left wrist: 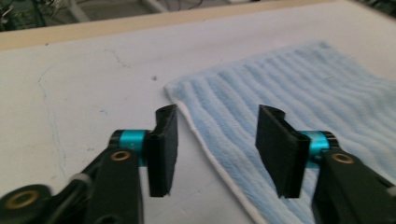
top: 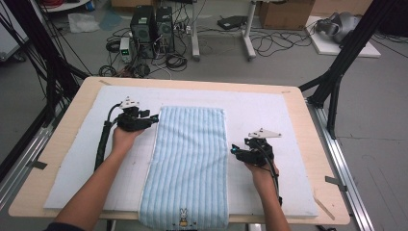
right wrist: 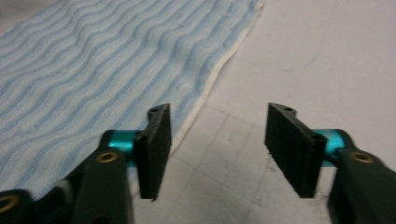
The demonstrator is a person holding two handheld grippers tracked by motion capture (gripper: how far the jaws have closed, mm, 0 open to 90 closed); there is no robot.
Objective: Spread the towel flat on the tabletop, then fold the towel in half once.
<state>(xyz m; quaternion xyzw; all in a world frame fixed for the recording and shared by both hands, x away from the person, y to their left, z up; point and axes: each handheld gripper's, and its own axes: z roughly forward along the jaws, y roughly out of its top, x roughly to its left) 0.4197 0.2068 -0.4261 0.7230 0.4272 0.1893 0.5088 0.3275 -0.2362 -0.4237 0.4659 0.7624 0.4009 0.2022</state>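
**Both tongs open beside the folded towel**

A light blue striped towel (top: 188, 166) lies folded in a long strip down the middle of the white mat (top: 269, 115) on the table (top: 315, 144), its near end hanging over the table's near edge. The left gripper (top: 155, 118) sits at the towel's far left corner, jaws apart and empty. The right gripper (top: 233, 150) is just beside the towel's right edge, jaws apart, holding nothing.

The towel (top: 187, 168) hangs past the table's near edge.
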